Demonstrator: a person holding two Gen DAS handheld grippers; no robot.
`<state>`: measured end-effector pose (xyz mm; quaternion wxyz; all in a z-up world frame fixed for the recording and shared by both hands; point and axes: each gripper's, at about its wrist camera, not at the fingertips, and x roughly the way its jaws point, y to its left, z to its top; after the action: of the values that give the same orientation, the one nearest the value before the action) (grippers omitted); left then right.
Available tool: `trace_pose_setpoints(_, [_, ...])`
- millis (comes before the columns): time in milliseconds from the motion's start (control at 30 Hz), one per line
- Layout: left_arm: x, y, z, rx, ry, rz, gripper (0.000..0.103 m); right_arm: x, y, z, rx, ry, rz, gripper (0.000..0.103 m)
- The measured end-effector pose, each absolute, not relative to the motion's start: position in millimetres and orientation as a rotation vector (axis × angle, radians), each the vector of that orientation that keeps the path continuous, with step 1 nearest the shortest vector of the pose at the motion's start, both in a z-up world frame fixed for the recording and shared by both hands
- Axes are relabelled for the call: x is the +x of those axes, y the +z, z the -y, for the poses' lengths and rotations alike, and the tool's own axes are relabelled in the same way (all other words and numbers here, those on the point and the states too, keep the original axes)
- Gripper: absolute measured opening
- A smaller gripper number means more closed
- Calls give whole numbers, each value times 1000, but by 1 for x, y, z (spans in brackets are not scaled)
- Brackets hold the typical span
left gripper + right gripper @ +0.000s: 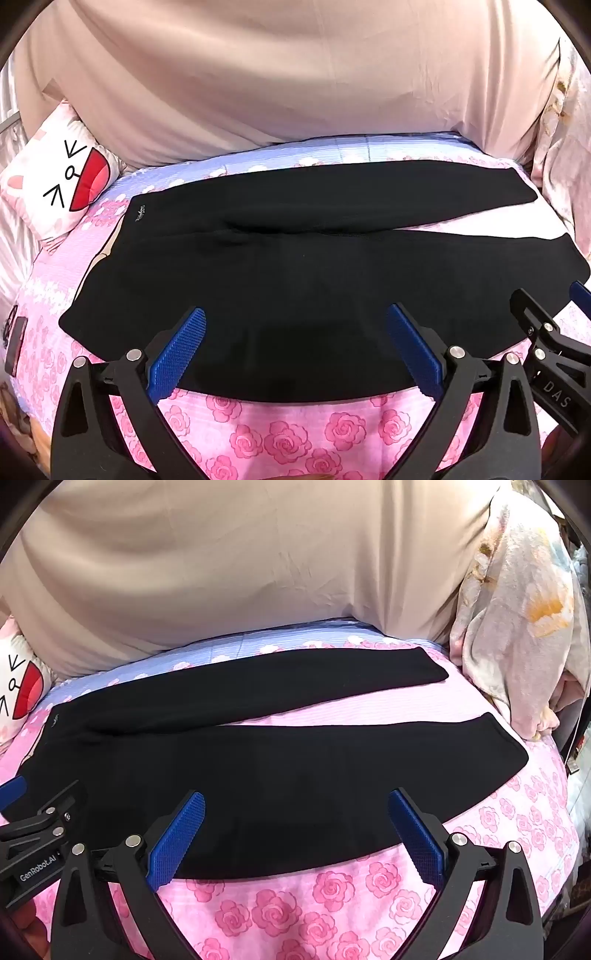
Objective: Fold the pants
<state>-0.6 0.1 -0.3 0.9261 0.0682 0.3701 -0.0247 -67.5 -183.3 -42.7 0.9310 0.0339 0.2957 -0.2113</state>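
Black pants [295, 266] lie flat on a pink rose-print bed sheet [280, 439], waistband to the left, two legs stretching right and splitting apart. They also show in the right wrist view [280, 768]. My left gripper [295, 321] is open, its blue pads [181, 350] hovering over the near edge of the pants close to the waist end. My right gripper [295, 801] is open over the near leg's front edge. Each gripper shows at the side of the other's view: the right one [554, 332], the left one [33, 827].
A beige cloth [295, 74] hangs behind the bed. A white cartoon-face pillow [62, 184] lies at the left. A crumpled floral blanket [517, 627] is heaped at the right. The bed's right edge [561, 812] drops off beside clutter.
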Motion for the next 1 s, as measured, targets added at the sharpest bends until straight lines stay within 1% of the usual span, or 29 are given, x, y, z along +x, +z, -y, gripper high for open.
trace_pose_setpoints(400, [11,-10,-3,141,-51,-775,96,-57,-46,178,54,-434,-615,98])
trace_pose_setpoints(1000, [6,-5,-3,140,-33,-762,97,-53,-42,170,44,-425,-621,98])
